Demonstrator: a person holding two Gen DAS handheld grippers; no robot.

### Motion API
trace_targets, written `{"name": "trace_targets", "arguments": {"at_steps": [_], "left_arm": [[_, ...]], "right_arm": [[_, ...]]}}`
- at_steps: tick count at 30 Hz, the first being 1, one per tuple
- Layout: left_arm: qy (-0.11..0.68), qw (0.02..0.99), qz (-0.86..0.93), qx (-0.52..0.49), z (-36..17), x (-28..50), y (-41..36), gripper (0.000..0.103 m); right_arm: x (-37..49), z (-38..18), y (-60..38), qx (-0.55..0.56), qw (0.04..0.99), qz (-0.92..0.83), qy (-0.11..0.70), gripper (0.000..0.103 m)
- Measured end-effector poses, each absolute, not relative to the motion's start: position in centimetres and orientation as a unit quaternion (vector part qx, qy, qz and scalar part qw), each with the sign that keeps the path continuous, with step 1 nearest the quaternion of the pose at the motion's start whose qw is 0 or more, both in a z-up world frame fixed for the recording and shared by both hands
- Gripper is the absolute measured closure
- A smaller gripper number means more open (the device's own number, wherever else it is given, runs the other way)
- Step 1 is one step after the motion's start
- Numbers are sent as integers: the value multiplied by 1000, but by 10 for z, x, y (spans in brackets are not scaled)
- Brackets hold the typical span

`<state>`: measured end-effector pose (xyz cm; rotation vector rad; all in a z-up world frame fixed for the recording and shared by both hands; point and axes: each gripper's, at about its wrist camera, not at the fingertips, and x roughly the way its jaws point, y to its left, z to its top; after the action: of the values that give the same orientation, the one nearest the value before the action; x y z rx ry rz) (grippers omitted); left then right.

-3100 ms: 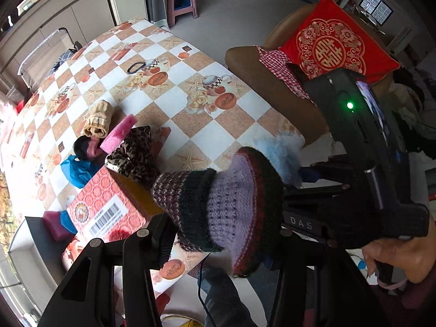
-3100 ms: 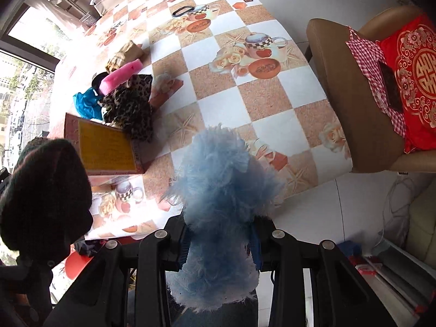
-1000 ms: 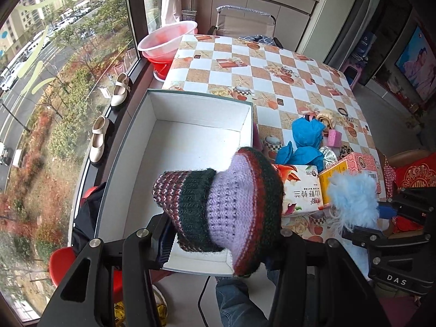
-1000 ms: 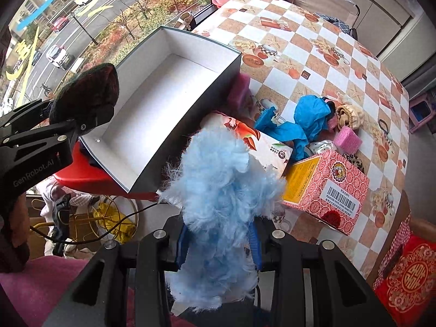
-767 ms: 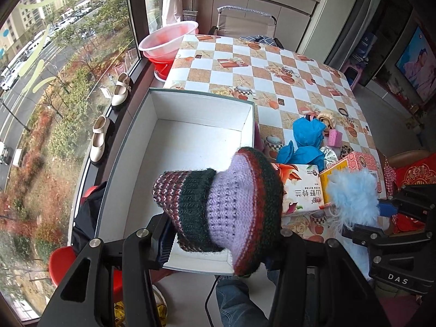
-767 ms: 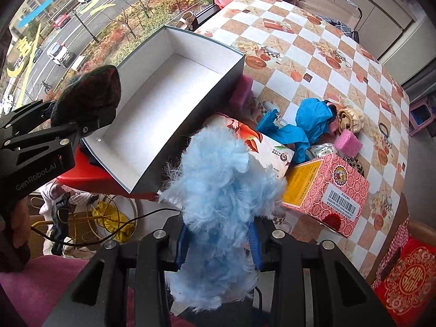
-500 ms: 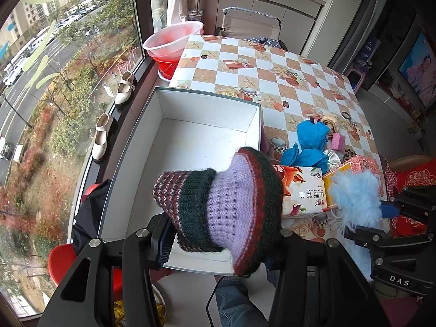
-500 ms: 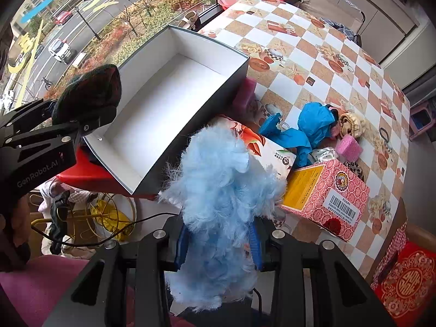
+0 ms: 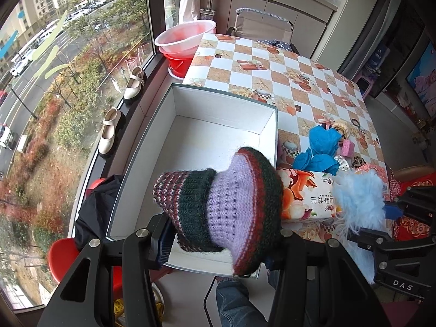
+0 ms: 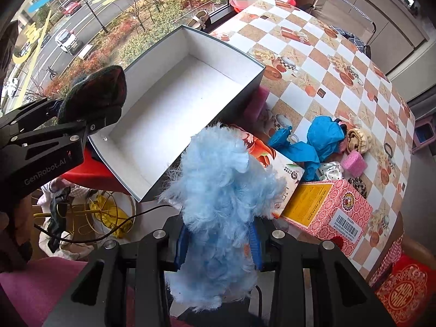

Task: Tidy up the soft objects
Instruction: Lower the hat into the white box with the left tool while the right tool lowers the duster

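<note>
Gripping a striped purple-green knit hat (image 9: 220, 207), the left tongs (image 9: 218, 245) hid the box's (image 9: 174, 136) six-o'clock wall; right tongs (image 10: 218, 245) clamped blue fluff (image 10: 220, 204).

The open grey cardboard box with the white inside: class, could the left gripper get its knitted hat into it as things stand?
Probably yes. The left gripper holds the striped knitted hat above the open grey box, whose white inside looks bare, with nothing between.
</note>
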<state>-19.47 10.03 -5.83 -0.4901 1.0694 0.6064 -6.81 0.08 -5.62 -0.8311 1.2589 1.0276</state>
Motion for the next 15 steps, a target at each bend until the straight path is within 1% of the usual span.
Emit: {"name": "trace_targets", "arguments": {"at_steps": [15], "left_arm": [[487, 776, 327, -230, -59, -215, 131, 49]], "right_arm": [[-80, -58, 38, -364, 598, 479, 530, 66]]}}
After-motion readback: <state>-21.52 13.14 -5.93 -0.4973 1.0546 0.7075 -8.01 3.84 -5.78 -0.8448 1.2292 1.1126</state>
